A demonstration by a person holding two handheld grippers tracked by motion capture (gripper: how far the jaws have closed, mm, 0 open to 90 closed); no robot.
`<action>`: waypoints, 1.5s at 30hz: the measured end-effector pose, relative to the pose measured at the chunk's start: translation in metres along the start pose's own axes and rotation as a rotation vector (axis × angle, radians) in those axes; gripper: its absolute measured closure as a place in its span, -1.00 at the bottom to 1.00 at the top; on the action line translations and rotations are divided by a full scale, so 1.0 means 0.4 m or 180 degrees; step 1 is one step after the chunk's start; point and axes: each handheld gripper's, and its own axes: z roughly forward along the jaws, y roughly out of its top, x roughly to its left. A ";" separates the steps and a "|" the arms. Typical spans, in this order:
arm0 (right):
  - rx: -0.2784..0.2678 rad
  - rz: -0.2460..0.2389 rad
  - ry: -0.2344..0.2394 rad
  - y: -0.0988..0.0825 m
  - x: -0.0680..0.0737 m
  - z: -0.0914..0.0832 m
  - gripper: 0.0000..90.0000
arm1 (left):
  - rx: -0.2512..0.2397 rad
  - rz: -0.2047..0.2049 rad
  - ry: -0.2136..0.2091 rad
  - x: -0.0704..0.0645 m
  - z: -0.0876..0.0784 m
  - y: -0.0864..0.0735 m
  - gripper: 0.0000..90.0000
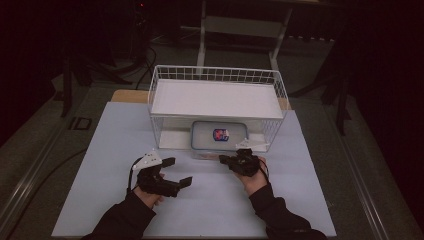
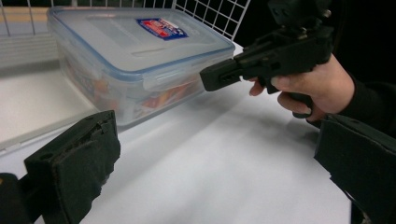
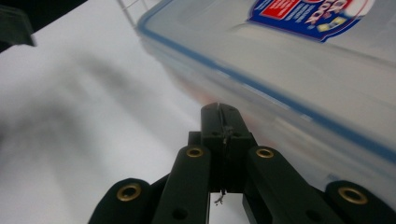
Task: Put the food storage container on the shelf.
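A clear plastic box [image 1: 219,134] with a blue-rimmed lid and a red-and-blue label lies in the open front of a white wire basket [image 1: 156,95], under its shelf. My right gripper [image 1: 223,159] is shut with nothing between its jaws. In the left gripper view the right gripper [image 2: 211,77] has its tip at the front flap of the box [image 2: 135,46]; I cannot tell whether they touch. The right gripper view shows the closed tips [image 3: 219,112] just beside the box lid [image 3: 303,70]. My left gripper [image 1: 178,171] stands open to the left, apart from the box, its pads [image 2: 84,154] wide.
The basket stands at the back of a pale mat [image 1: 125,200] on the table. Its white shelf [image 1: 215,97] spans the top. The mat in front of the box is bare between both hands. Dark floor and furniture legs surround the table.
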 end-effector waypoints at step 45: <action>-0.0161 0.0248 -0.0346 0.078 -0.086 0.107 0.99 | -0.0002 0.0103 -0.0058 -0.003 0.007 -0.013 -1.00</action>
